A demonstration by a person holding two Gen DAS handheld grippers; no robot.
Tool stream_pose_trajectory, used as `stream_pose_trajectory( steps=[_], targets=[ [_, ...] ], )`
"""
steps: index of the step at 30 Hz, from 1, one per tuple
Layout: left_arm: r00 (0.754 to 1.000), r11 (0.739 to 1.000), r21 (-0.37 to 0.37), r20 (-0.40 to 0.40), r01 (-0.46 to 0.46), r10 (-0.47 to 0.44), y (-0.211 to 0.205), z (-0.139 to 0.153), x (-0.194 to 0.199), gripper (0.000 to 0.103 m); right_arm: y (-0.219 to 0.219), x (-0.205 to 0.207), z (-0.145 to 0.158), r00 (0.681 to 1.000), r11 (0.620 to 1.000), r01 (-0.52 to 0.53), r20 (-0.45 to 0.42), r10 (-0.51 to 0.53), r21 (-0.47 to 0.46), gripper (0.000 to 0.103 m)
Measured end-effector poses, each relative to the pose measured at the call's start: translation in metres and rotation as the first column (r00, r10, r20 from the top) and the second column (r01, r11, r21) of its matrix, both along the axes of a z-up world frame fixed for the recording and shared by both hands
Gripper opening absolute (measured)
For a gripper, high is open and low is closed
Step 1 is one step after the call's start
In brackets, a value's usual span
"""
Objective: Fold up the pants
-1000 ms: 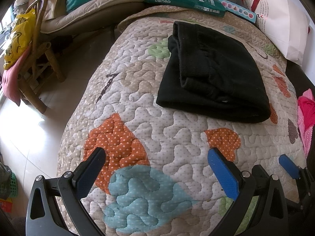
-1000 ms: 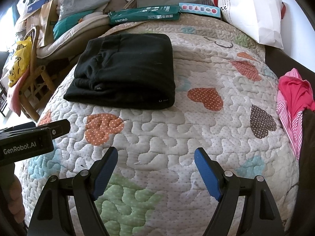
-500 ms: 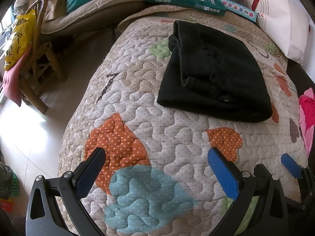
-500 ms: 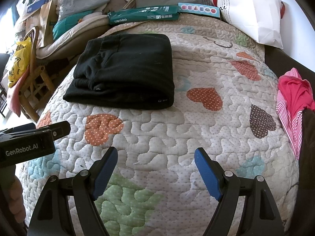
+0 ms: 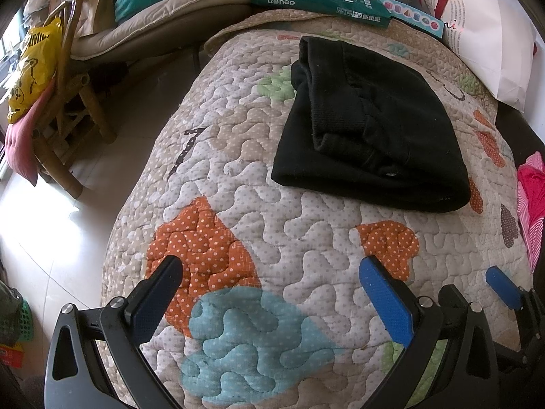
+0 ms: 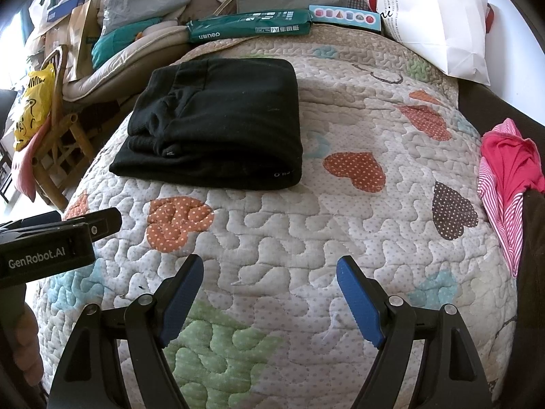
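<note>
pants: black knit pants [image 6: 218, 129], folded into a thick rectangular stack, lie on the far left part of the bed, flat, with nothing touching them.
change: compared with a second ago, nothing differs; the stack keeps its shape and place and both tools hang where they were.
meaning: the fold looks complete, and I judge the task done or at its closing pause.
left gripper: left gripper [image 5: 272, 293] is released, jaws spread wide over the orange and blue patches, nothing between them, well apart from the pants.
right gripper: right gripper [image 6: 269, 296] is likewise released and empty, over the near middle of the quilt, just beside the left one.
bed: patchwork quilted bedspread with dotted hearts [image 6: 340, 238]; a broad bare stretch lies between the grippers and the stack, and more to the right of it.
edges: the stack's left side sits near the bed's left edge, beyond which is floor and a wooden chair [image 5: 71, 129].
far clutter: a green paper ream pack [image 6: 248, 27] and a white paper bag [image 6: 439, 24] bound the far end.
right side: a pink striped garment [image 6: 507, 177] lies at the right edge.
</note>
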State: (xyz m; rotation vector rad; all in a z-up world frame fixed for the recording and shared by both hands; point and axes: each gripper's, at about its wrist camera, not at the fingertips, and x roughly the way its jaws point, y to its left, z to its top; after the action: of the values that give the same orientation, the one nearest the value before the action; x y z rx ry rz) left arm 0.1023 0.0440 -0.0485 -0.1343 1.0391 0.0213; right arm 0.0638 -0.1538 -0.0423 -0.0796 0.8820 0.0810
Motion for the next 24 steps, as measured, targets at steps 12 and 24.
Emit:
stream_pose_trajectory(
  steps=[12,24],
  targets=[
    [1.000,1.000,0.000,-0.001,0.000,0.000,-0.0004,0.0000,-0.0001,0.103,0.0003,-0.0004,-0.0002,1.000,1.000,-0.001,0.000,0.001,-0.001,0.085],
    [1.000,1.000,0.001,-0.001,0.000,0.000,-0.0004,0.0000,-0.0001,0.103,0.0011,-0.0005,-0.0004,1.000,1.000,0.001,0.001,-0.001,-0.001,0.085]
  ],
)
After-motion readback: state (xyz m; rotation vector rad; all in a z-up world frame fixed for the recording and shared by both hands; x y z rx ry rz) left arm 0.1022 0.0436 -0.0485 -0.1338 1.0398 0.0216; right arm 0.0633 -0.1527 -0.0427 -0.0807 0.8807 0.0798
